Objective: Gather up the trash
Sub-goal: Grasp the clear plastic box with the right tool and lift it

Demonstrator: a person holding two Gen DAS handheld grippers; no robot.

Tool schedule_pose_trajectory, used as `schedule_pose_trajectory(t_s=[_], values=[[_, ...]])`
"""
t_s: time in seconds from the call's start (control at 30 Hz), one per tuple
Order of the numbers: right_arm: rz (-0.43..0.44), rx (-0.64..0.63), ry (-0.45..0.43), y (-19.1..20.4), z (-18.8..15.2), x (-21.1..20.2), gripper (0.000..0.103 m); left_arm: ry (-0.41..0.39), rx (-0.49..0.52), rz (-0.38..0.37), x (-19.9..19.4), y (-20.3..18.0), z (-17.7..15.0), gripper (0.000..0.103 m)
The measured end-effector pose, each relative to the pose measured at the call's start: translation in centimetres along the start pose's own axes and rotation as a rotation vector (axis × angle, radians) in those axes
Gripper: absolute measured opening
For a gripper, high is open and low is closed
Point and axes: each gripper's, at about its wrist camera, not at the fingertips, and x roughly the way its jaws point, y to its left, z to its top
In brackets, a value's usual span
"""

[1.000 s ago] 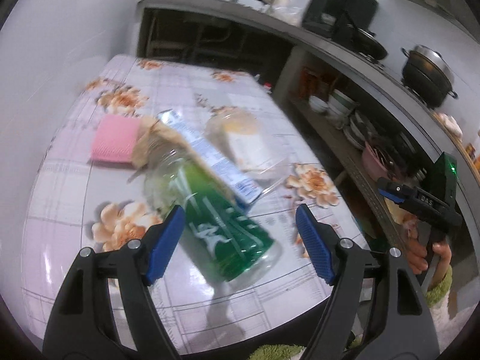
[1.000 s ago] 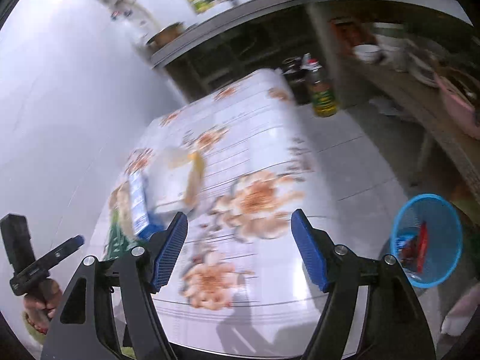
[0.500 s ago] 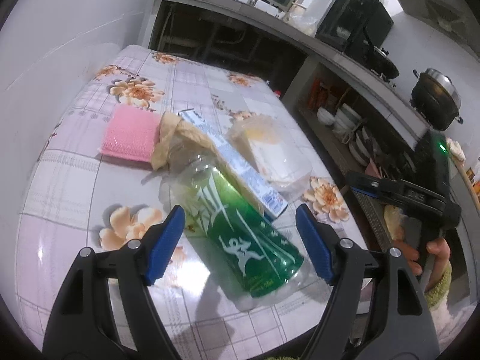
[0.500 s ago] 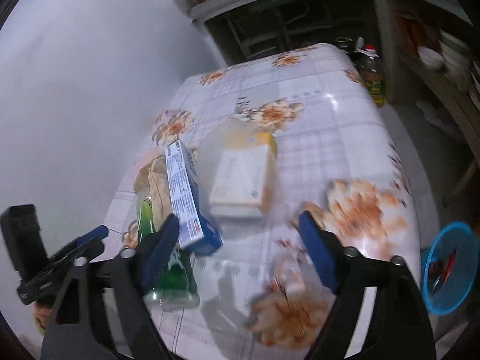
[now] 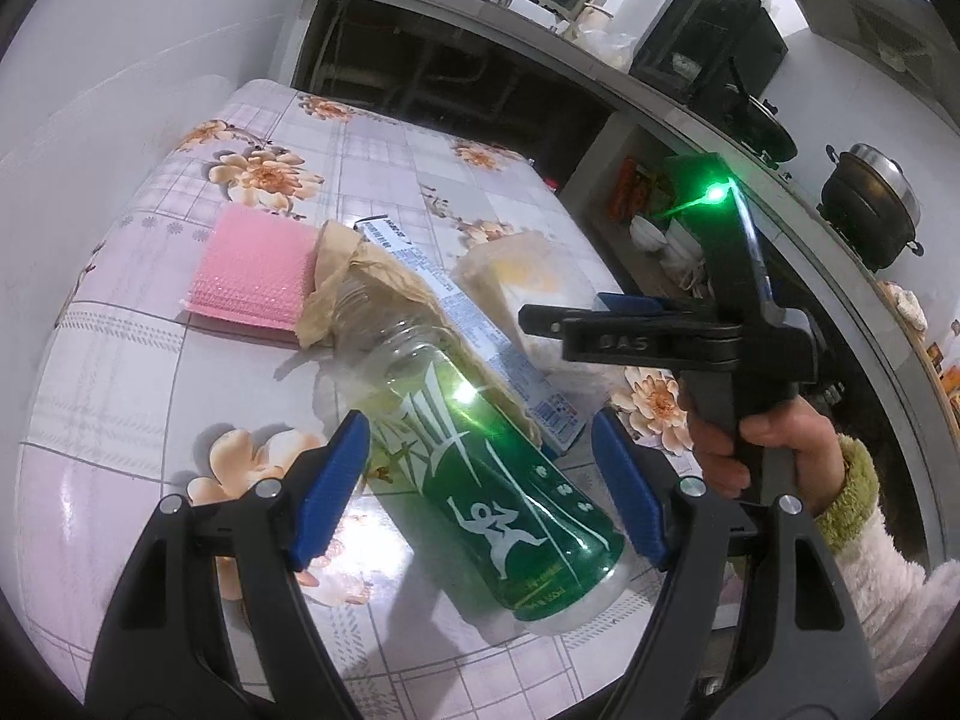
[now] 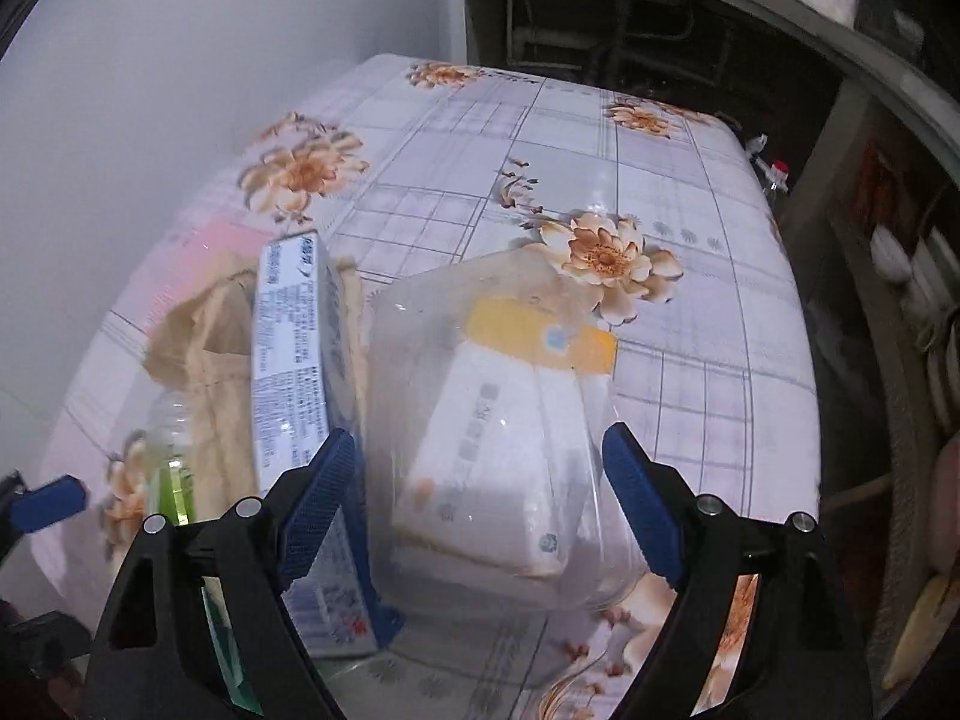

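A green plastic bottle point(image 5: 480, 480) lies on the flowered table point(image 5: 120, 396), its neck under crumpled brown paper point(image 5: 348, 282). My left gripper point(image 5: 477, 438) is open astride the bottle's lower body, and neither pad touches it. A blue-and-white toothpaste box point(image 6: 294, 348) leans along the bottle. To its right is a clear bag holding a white-and-yellow tissue pack point(image 6: 498, 420). My right gripper point(image 6: 477, 444) hangs open over that bag with a pad on each side. It also shows in the left wrist view as the right gripper point(image 5: 558, 315), gripped by a hand point(image 5: 768, 438).
A pink sponge cloth point(image 5: 252, 276) lies beyond the paper, near the white wall. Right of the table run a shelf of bowls point(image 5: 666, 240) and a counter with a black pot point(image 5: 870, 204). An oil bottle point(image 6: 774, 171) stands on the floor past the table's far corner.
My right gripper swung left from the table's edge near the blue floor basket to above the bagged tissue pack, and its jaws widened. The left gripper eased closer over the green bottle.
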Motion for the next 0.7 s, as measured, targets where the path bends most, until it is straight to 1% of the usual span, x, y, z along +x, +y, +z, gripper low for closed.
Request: schedule_pose_trajectory(t_s=[0.23, 0.33, 0.4, 0.5, 0.7], values=[[-0.002, -0.010, 0.013, -0.1, 0.8, 0.9, 0.083, 0.001, -0.012, -0.001, 0.2, 0.7, 0.1, 0.072], [-0.006, -0.056, 0.022, 0.8, 0.8, 0.8, 0.084, -0.001, -0.014, -0.003, 0.2, 0.8, 0.2, 0.072], [-0.034, -0.094, 0.030, 1.4, 0.7, 1.1, 0.085, -0.001, -0.014, -0.002, 0.2, 0.7, 0.2, 0.072], [-0.053, -0.100, 0.036, 1.5, 0.6, 1.8, 0.085, 0.000, -0.015, -0.005, 0.2, 0.7, 0.2, 0.072], [0.006, -0.036, 0.004, 0.2, 0.5, 1.2, 0.083, 0.001, -0.013, -0.001, 0.1, 0.6, 0.2, 0.072]])
